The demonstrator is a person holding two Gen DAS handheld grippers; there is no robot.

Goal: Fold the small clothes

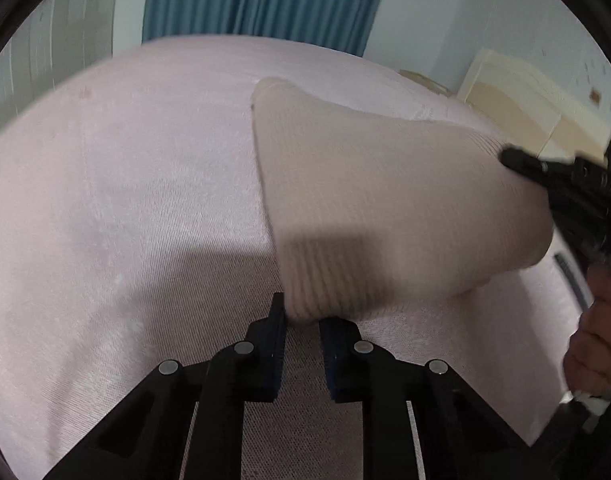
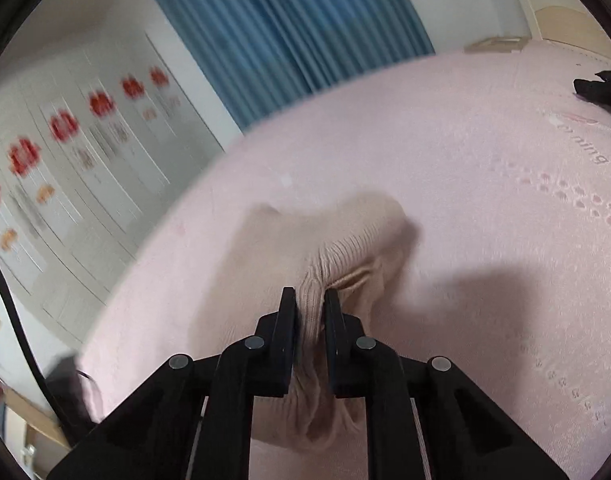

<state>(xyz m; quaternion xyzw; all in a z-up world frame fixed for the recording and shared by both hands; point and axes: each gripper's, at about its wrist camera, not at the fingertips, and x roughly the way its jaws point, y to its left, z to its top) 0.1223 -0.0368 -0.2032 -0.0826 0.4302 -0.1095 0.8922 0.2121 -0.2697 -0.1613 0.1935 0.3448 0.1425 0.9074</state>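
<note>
Sock [image 2: 305, 248] bunched between right gripper [image 2: 310, 300] fingers, pinched; left gripper [image 1: 301, 312] spread, sock edge just ahead, over bedsheet [image 1: 125, 200].

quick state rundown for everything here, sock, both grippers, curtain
sock: beige, held between both grippers, partly lifted off the pink bedcover
left gripper: fingers at the sock's ribbed end, grip not clear
right gripper: shut on bunched ribbed fabric
curtain: blue, drawn closed
</note>
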